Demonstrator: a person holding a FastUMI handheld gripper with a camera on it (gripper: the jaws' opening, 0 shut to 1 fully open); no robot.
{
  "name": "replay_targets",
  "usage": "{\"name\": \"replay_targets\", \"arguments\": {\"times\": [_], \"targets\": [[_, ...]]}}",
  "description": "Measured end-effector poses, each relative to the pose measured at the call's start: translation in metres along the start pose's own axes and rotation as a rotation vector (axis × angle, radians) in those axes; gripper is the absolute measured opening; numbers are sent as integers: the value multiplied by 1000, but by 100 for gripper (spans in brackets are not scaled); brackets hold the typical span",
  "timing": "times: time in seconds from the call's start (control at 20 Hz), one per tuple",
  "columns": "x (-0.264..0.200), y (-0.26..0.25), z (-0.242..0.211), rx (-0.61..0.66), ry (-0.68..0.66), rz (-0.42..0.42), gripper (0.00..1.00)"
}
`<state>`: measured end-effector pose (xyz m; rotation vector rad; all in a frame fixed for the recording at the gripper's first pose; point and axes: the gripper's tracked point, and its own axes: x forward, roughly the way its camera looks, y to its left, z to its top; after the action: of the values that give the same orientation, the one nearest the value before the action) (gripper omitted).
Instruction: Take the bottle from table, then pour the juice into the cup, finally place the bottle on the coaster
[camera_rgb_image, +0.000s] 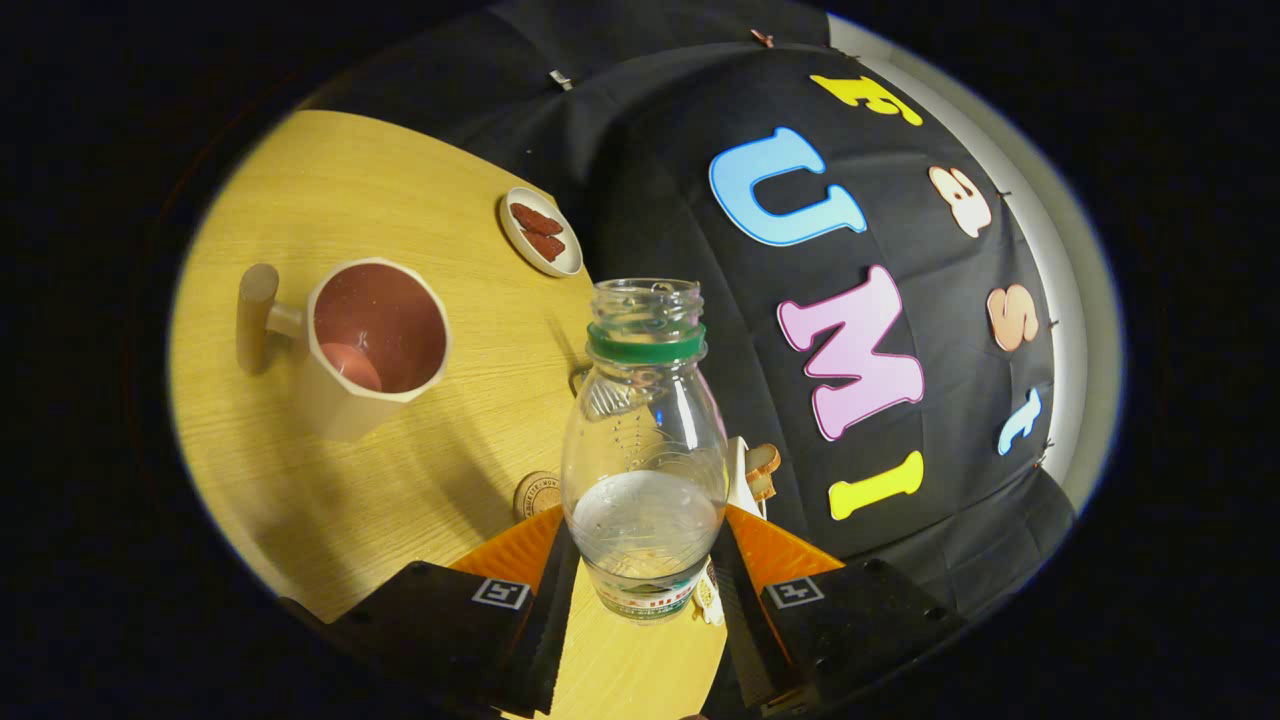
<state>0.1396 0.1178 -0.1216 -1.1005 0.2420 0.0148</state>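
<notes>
We hold the clear plastic bottle (644, 450) between the two fingers of our gripper (645, 590). Both fingers press on its lower part, one on each side, so the tongs are closed on the bottle. The bottle has no cap on. It has a green ring around its neck and a little clear liquid low down inside.

The whole scene looks tipped, so we think the bottle is lifted off the wooden table (330, 190) and is starting to lean. That means the first step, taking the bottle, looks done.

The cup (375, 345) is at about 10 o'clock from the bottle, well apart from it. It is a pale mug with a handle and a reddish inside. We see something pale at its bottom, but we cannot tell if that is juice. The bottle's mouth is not over the cup yet, so the pouring is probably still left to do.

The round coaster (537, 494) lies at about 8 o'clock, just beside the bottle and the left finger. Putting the bottle on it comes last.

A small dish (541, 231) with red bits sits at about 11 o'clock, far beyond the bottle.
</notes>
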Motion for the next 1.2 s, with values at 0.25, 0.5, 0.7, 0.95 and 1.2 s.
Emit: {"name": "replay_targets", "arguments": {"times": [0.25, 0.5, 0.7, 0.95, 1.2], "targets": [[5, 16, 6, -167, -44, 10, 70], [14, 23, 12, -279, -84, 20, 70], [26, 25, 21, -376, -117, 20, 70], [35, 24, 29, -482, -154, 8, 70], [43, 17, 39, -574, -193, -10, 70]]}}
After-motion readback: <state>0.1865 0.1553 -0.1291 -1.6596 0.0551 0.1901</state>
